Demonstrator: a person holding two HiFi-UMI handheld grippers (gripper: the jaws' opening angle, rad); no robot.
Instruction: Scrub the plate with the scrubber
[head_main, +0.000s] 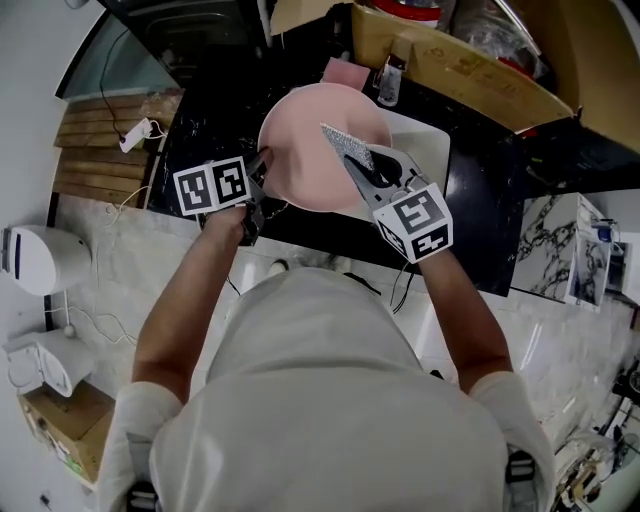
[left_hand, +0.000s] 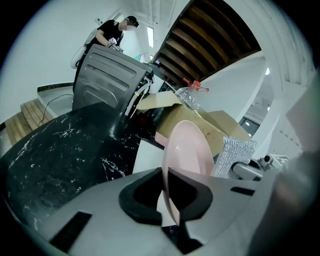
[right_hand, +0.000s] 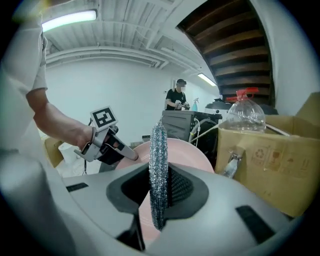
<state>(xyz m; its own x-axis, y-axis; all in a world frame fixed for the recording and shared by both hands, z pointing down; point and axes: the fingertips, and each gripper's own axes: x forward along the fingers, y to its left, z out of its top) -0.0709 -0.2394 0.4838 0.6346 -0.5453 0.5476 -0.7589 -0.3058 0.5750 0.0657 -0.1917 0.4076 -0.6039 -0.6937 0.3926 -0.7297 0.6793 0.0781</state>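
Observation:
A pink plate (head_main: 315, 140) is held up above the black marbled counter (head_main: 200, 140), tilted on edge. My left gripper (head_main: 262, 172) is shut on the plate's left rim; in the left gripper view the rim (left_hand: 172, 197) runs between the two black pads. My right gripper (head_main: 358, 168) is shut on a silvery mesh scrubber (head_main: 348, 146), which lies against the plate's face. In the right gripper view the scrubber (right_hand: 159, 170) stands upright between the pads, with the plate (right_hand: 185, 155) right behind it and my left gripper (right_hand: 131, 154) on its far rim.
A white board (head_main: 425, 150) lies on the counter under the plate. An open cardboard box (head_main: 460, 70) with a plastic bottle (right_hand: 245, 112) stands behind. A metal machine (left_hand: 107, 82) sits at the back, a person beyond it. A wooden slat surface (head_main: 105, 150) is at the left.

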